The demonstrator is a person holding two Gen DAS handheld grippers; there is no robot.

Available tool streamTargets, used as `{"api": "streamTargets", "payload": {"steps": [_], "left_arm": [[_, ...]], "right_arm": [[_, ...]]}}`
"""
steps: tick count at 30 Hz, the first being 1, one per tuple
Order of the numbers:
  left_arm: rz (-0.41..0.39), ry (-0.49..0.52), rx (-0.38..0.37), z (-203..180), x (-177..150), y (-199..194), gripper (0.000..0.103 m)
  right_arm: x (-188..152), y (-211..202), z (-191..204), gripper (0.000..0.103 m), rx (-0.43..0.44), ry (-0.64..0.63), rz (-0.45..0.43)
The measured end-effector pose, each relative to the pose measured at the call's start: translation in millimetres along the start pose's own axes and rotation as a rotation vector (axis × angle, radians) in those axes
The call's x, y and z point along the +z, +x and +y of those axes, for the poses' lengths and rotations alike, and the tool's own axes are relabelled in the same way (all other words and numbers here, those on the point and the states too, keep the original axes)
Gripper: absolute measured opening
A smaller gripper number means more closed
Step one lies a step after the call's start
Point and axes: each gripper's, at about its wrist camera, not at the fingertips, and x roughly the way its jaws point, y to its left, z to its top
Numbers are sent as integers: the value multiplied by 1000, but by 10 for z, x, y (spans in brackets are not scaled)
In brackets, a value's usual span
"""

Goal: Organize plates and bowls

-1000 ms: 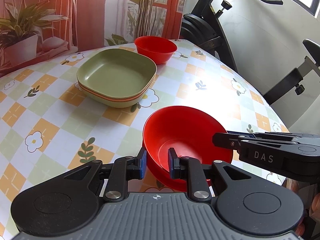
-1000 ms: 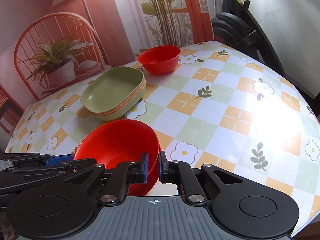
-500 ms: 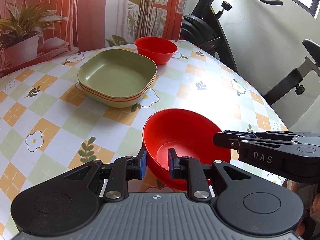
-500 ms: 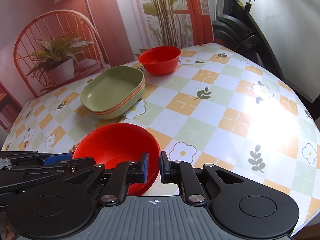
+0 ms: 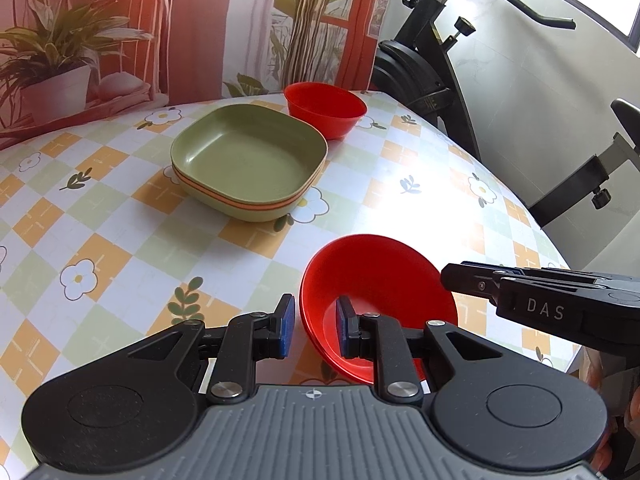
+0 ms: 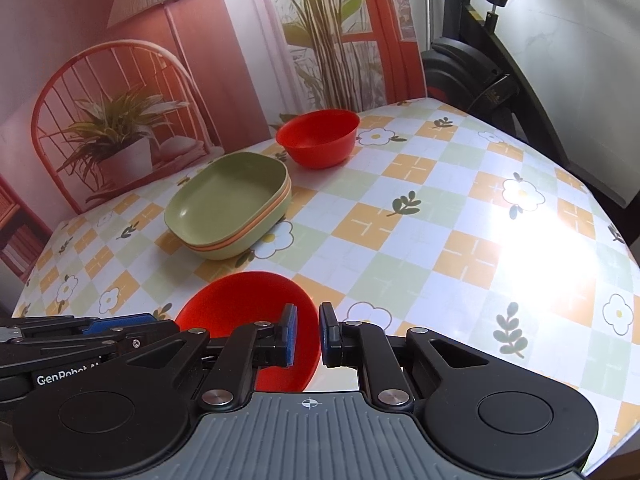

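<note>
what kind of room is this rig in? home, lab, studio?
Probably a home room doubling as a recording set. A table under a flower-check cloth holds stacked green plates and red bowls. An exercise bike stands right behind it, and the chair-and-plant scene looks like a printed backdrop, not real furniture.

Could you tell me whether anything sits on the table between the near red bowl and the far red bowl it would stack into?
Nothing lies directly between near red bowl and far red bowl; the green plates stand just left of that line.
</note>
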Motion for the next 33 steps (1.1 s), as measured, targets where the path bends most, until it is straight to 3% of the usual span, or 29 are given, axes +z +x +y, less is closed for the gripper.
{"api": "streamTargets", "payload": {"steps": [18, 21, 26, 33], "left_arm": [[-224, -15, 14, 186, 758, -792, 22], [-262, -14, 15, 203, 846, -906, 24], [-288, -6, 38, 210, 951, -901, 24], [-245, -31, 27, 225, 967, -616, 24]], "right_arm": [[917, -715, -461, 13, 14, 75, -269], [1012, -805, -514, 18, 9, 68, -310], [1085, -751, -544, 18, -3, 45, -318], [1051, -503, -515, 18, 8, 29, -279]]}}
